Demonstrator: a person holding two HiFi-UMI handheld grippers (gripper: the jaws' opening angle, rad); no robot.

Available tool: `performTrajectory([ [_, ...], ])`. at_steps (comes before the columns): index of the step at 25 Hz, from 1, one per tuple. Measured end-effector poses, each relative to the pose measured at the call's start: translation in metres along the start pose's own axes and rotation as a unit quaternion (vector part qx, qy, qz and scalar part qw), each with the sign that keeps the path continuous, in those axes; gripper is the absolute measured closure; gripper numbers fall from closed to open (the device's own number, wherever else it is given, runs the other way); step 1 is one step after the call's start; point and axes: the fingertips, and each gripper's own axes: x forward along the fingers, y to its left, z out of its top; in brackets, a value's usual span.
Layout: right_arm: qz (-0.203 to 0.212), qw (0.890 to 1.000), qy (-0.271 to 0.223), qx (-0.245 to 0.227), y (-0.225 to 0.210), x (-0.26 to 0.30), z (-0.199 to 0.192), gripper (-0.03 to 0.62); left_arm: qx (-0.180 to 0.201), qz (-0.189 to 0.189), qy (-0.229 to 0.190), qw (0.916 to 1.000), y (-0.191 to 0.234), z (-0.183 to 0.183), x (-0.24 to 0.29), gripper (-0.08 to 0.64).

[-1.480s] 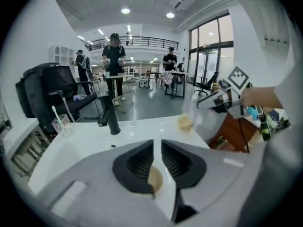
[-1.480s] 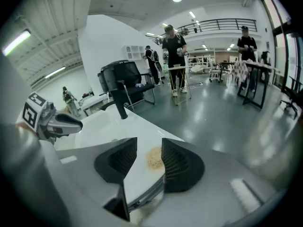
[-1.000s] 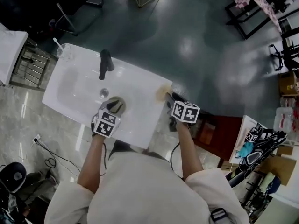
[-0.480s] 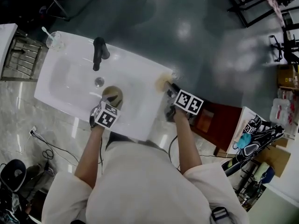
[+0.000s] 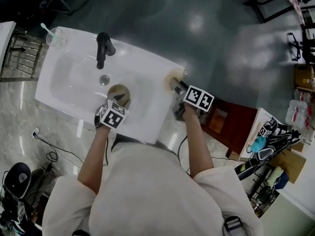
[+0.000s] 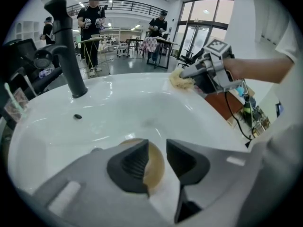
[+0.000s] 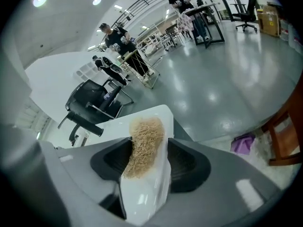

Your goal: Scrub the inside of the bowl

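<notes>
Grippers lower, jaws newly wider, loose; left gripper astride bowl; right gripper astride scrubber at sink corner

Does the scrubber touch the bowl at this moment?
Apart. The head view shows the scrubber on the right rim of the sink and the bowl down in the basin, with bare white surface between them.

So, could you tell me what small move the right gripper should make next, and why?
Probably close the right gripper on the fibrous scrubber: its jaws have just been opening and stand apart around it, not pressing, while it lies on the sink corner.
</notes>
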Motion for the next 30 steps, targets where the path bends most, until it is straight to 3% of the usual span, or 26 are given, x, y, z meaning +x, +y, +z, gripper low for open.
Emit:
performTrajectory([
  [3, 0.003, 1.000, 0.003, 0.001, -0.002, -0.001, 0.000, 0.372, -0.001, 0.001, 0.000, 1.0000, 0.000, 0.001, 0.002, 0.440],
  [6, 0.001, 1.000, -0.012, 0.000, -0.004, -0.008, 0.001, 0.435, -0.003, 0.003, -0.002, 1.0000, -0.002, 0.004, 0.004, 0.442],
  [16, 0.009, 1.000, -0.014, -0.010, -0.005, -0.025, -0.002, 0.472, -0.011, 0.014, -0.001, 0.9998, -0.005, -0.002, 0.001, 0.440],
  [23, -0.005, 0.998, -0.027, -0.065, -0.001, -0.051, 0.006, 0.477, -0.011, 0.011, 0.012, 0.9998, -0.009, -0.009, 0.003, 0.422],
  [30, 0.020, 0.992, -0.026, -0.120, 0.029, -0.072, -0.002, 0.476, -0.006, 0.001, 0.044, 0.9990, -0.020, -0.020, 0.022, 0.377],
])
